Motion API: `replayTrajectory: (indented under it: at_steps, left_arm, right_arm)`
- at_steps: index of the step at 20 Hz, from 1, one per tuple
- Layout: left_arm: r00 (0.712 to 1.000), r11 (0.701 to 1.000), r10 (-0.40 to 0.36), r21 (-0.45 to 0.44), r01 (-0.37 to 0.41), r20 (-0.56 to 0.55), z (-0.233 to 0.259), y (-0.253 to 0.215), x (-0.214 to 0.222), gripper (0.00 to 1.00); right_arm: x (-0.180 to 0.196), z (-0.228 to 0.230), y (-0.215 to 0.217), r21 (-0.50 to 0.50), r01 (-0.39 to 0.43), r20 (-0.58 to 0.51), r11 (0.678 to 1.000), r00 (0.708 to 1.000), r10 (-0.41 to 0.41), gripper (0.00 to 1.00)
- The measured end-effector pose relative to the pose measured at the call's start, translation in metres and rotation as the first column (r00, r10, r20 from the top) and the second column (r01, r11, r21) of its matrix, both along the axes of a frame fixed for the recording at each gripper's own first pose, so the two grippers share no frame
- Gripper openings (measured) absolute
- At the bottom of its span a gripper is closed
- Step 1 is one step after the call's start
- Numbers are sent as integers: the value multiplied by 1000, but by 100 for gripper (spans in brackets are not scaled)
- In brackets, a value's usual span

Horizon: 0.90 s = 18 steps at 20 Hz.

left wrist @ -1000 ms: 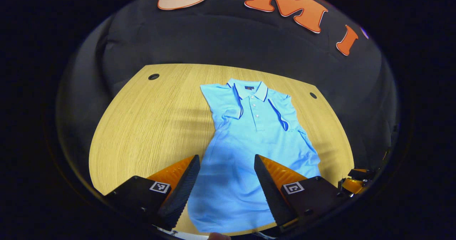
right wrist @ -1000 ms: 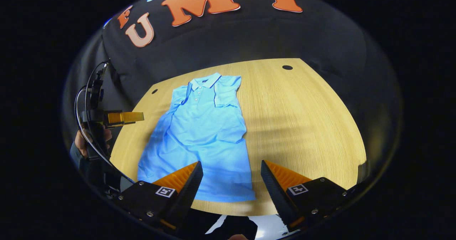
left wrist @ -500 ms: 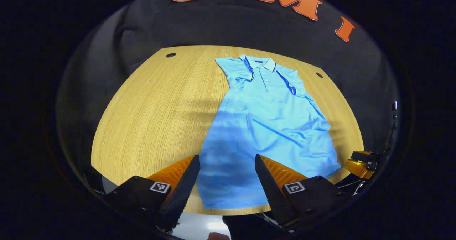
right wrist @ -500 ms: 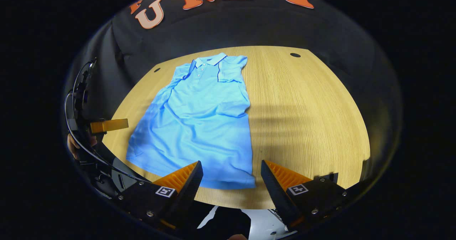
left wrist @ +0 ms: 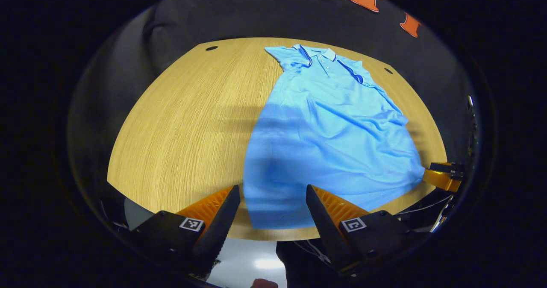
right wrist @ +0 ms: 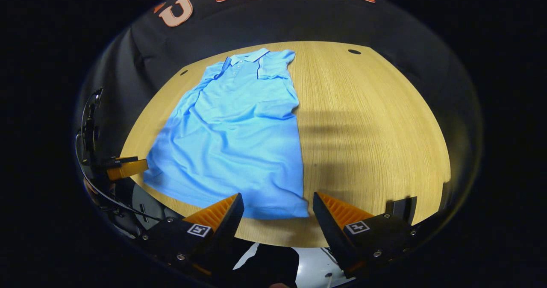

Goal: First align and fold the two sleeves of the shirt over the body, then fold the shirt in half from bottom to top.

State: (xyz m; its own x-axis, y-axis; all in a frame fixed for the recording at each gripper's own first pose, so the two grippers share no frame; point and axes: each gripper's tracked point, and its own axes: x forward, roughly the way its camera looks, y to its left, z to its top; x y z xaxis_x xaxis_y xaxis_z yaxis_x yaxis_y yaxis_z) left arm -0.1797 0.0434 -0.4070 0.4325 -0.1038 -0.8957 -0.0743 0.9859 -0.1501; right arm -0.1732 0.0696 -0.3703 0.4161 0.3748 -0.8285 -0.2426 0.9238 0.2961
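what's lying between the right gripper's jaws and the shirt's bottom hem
Nothing but a bare strip of the wooden table in the right gripper view; the open right gripper hangs just short of the blue polo shirt.

your light blue polo shirt (left wrist: 329,134) (right wrist: 239,130) lies flat and face up on the wooden table (left wrist: 183,121), collar (right wrist: 248,57) at the far edge, hem toward you near the front edge. both short sleeves (right wrist: 273,63) are folded in over the body, dark piping showing along them. soft wrinkles cross the middle, and the bottom half is unfolded.
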Motion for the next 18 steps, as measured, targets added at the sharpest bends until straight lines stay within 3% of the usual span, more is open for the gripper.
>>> replayTrajectory:
  at_steps: [5,9,11,14,15,17,18]
  left_arm:
    - [1000,1000,-4,1,4,-23,-18,-1,-15,100]
    - [1000,999,-25,44,25,12,-22,-1,-12,100]
    - [999,999,11,47,-13,34,-24,0,-8,100]
    - [998,999,5,49,-8,68,-27,-1,-1,100]
    - [997,998,11,56,-15,77,-27,0,0,100]
    - [997,998,31,54,-35,74,-25,-6,0,67]
    - [997,998,37,56,-41,72,-22,-8,2,43]
  right_arm:
    - [-9,-19,1,-41,-22,-49,999,999,20,94]
    - [-1,-23,0,-92,-16,5,996,1000,17,82]
    - [3,-26,-6,-152,-6,42,988,999,13,72]
    - [12,-26,-5,-139,52,48,989,998,-45,33]
    - [14,-25,-3,-120,66,42,991,997,-61,24]
    - [16,-25,-2,-74,83,31,994,996,-81,11]
    - [15,-24,1,-37,90,15,995,996,-89,5]
